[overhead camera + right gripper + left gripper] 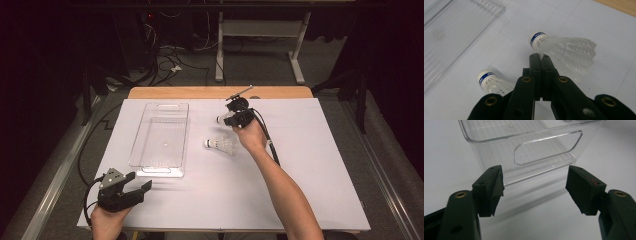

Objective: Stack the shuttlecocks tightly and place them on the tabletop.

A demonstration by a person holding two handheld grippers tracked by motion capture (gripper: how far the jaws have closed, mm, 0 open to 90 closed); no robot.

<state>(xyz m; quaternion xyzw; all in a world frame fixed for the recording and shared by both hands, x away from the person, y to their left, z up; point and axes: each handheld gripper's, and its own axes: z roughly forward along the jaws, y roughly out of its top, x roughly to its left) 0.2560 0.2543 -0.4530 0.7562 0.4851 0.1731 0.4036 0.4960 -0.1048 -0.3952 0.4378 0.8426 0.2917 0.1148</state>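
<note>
Gripped tight together, the right gripper (541, 56) has its two black jaws pressed flat against each other, and at their tips they appear to pinch the thin feather skirt of the far shuttlecock (564, 50), though I cannot tell for sure that a feather is caught between them. That shuttlecock sits at the back of the white table (310, 165), its cork with the blue band pointing toward the clear plastic bin (161, 140). From above, the right gripper (234, 119) is well out over the middle of the table, with the person's hand (251, 136) and forearm stretched behind it and a black cable trailing back along the arm. A second shuttlecock (222, 145) lies on its side just beside that hand, between it and the bin, so it sits close under the wrist; in the right gripper view this second shuttlecock (492, 82) is partly hidden behind the gripper's own body. The bin stands to the left of both shuttlecocks, apart from them, long side running away from the person. Near the front left corner, the left gripper (142, 187) rests low with its jaws spread wide and nothing between them, pointing at the bin's near end wall (544, 152) with its handle slot.
</note>
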